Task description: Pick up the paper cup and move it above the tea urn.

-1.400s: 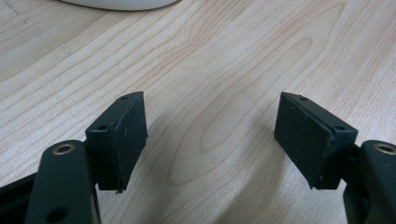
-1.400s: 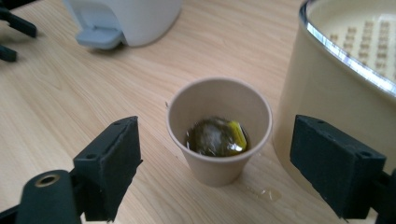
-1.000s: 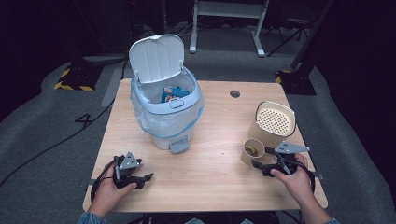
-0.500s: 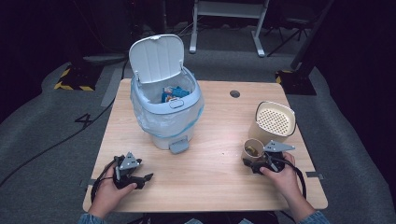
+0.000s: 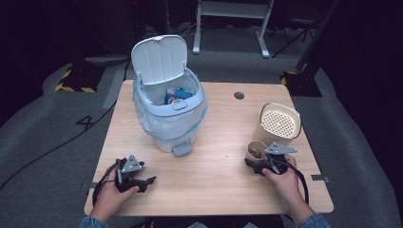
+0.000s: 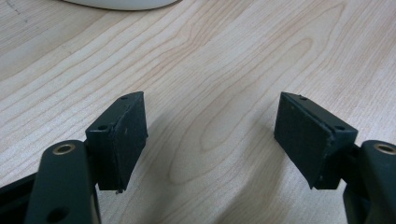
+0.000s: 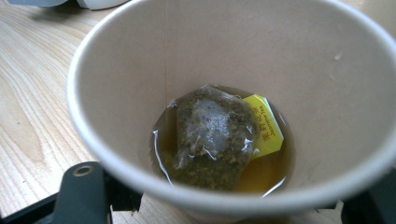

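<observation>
A paper cup [image 5: 255,151] stands at the right of the wooden table [image 5: 223,190]. My right gripper [image 5: 256,164] has it between its jaws, which have just been closing. In the right gripper view the cup [image 7: 116,84] holds a wet tea bag [image 7: 210,135] with a yellow tag [image 7: 266,126] in a little brown tea. The rim hides most of the pads, and the left one lies against the cup's wall. My left gripper [image 5: 148,183] rests open at the front left with bare wood between its pads [image 6: 121,135].
A pale blue pedal bin [image 5: 168,111] with a liner stands at the back left, its lid [image 5: 159,59] up and blue wrappers inside. A beige container [image 5: 279,122] with a perforated top stands right behind the cup. A cable hole [image 5: 239,95] is near the far edge.
My right hand moved left and down to the paper cup, and the gripper now sits around it. The left hand has stayed in place.
</observation>
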Action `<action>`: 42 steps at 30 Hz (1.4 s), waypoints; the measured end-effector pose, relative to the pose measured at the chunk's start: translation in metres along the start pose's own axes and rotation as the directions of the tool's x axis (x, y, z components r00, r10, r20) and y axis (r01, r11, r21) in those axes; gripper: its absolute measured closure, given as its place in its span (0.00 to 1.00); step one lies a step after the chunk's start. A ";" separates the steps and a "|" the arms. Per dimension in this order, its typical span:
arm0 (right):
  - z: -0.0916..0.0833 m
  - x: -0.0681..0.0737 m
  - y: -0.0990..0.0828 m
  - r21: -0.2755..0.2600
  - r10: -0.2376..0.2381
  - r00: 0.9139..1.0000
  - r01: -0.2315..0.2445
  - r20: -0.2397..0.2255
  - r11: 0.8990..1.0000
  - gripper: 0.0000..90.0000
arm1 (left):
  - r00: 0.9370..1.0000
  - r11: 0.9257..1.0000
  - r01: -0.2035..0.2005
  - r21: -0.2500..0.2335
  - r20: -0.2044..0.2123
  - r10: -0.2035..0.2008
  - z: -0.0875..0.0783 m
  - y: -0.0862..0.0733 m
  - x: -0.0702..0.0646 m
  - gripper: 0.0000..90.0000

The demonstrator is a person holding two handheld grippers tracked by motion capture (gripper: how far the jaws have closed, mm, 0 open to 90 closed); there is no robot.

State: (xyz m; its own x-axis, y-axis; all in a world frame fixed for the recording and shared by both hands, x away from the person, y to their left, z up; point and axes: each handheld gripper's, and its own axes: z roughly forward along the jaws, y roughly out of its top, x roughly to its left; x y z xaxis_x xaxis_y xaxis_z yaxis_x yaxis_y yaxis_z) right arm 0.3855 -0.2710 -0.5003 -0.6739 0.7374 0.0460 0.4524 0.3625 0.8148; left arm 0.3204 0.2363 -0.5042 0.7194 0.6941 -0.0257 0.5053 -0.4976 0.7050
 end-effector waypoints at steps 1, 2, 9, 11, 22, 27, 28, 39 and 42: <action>-0.002 0.000 0.000 -0.009 0.002 1.000 -0.002 -0.004 1.000 0.34 | 1.000 1.000 0.000 0.000 0.000 0.000 0.000 0.000 0.000 0.29; -0.002 0.000 0.000 -0.009 0.002 1.000 -0.002 -0.004 1.000 0.34 | 1.000 1.000 0.000 0.000 0.001 0.000 0.000 0.000 0.000 0.29; -0.021 0.000 0.009 -0.029 0.007 1.000 -0.007 -0.014 1.000 0.36 | 1.000 1.000 0.000 0.000 0.001 0.000 0.000 0.000 0.000 0.29; -0.027 -0.001 0.011 -0.028 0.011 1.000 -0.011 -0.024 1.000 0.36 | 1.000 1.000 -0.005 0.002 0.000 0.005 0.000 0.000 0.000 0.28; -0.060 -0.002 0.025 -0.038 -0.005 1.000 0.004 -0.022 0.999 0.36 | 1.000 1.000 -0.002 0.003 0.000 0.002 0.004 0.004 0.002 0.28; -0.076 -0.002 0.033 -0.051 -0.002 1.000 0.001 -0.014 0.999 0.36 | 1.000 1.000 -0.004 0.002 0.003 0.004 0.005 0.006 0.003 0.27; -0.079 -0.002 0.034 -0.053 -0.004 1.000 0.004 -0.009 0.999 0.36 | 1.000 1.000 -0.001 0.001 0.003 0.001 0.006 0.006 0.003 0.27; -0.109 -0.006 0.051 -0.075 0.007 1.000 -0.007 0.004 0.997 0.36 | 1.000 1.000 -0.009 0.003 0.001 0.009 0.007 0.007 0.003 0.27; -0.116 -0.009 0.055 -0.084 0.007 1.000 -0.006 0.012 0.996 0.36 | 1.000 1.000 -0.008 0.003 0.001 0.008 0.007 0.007 0.003 0.27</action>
State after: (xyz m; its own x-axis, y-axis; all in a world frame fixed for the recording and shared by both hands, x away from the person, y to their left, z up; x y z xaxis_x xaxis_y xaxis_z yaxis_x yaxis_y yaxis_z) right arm 0.3488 -0.3231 -0.3889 -0.6639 0.7464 0.0449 0.4056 0.3091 0.8602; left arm 0.3293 0.2310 -0.5042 0.7241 0.6894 -0.0208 0.5007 -0.5047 0.7033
